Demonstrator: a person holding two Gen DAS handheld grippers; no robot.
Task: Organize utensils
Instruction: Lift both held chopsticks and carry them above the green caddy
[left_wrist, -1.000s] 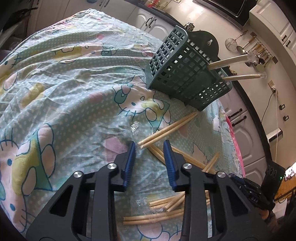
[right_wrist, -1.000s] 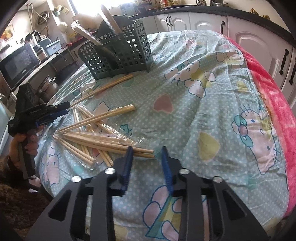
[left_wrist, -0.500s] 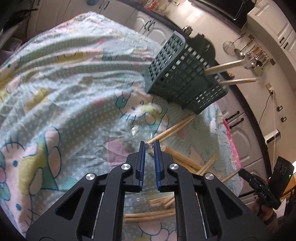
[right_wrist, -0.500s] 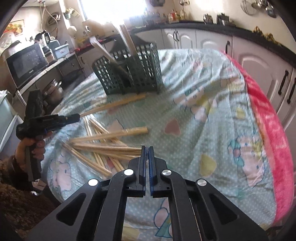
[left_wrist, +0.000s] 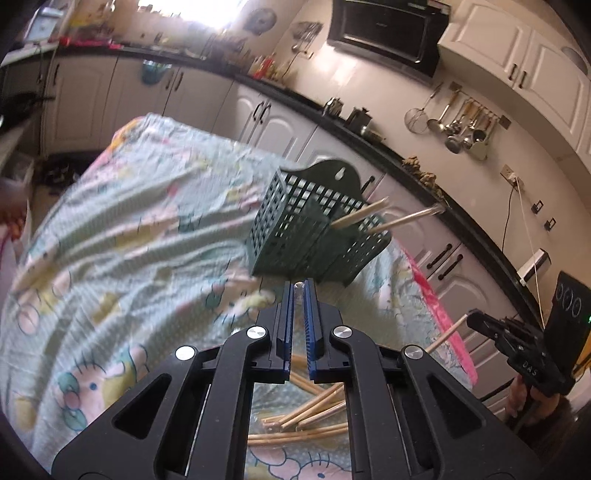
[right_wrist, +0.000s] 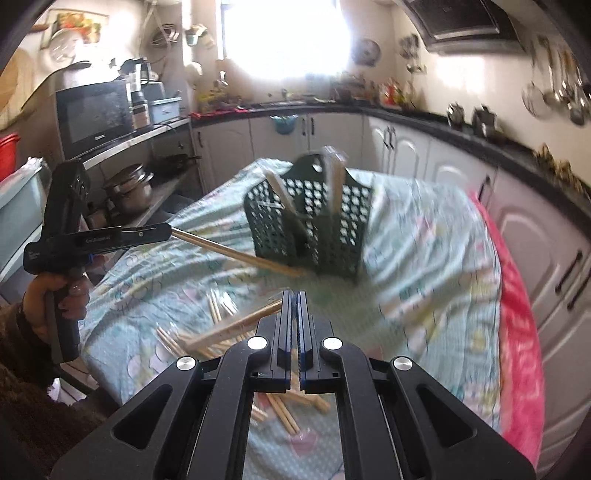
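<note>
Both hand-held grippers lift wrapped chopsticks toward the green basket.

The left hand-held gripper (left_wrist: 298, 291) is clamped on a plastic-wrapped pair of pale wooden chopsticks (right_wrist: 236, 254), seen from the right wrist camera slanting toward the dark green plastic lattice utensil basket (right_wrist: 308, 218) at 12 o'clock. The right hand-held gripper (right_wrist: 294, 301) is pinched on another thin wooden chopstick pair (left_wrist: 445, 334), poking out toward 9 o'clock in the left view. Two pale sticks already stand in the basket (left_wrist: 369, 214). A loose heap of wooden chopsticks (right_wrist: 218, 332) lies at 7 o'clock on the cartoon-print cloth-covered surface (right_wrist: 424, 295). By this showing, the sorting is barely begun; most remains.
</note>
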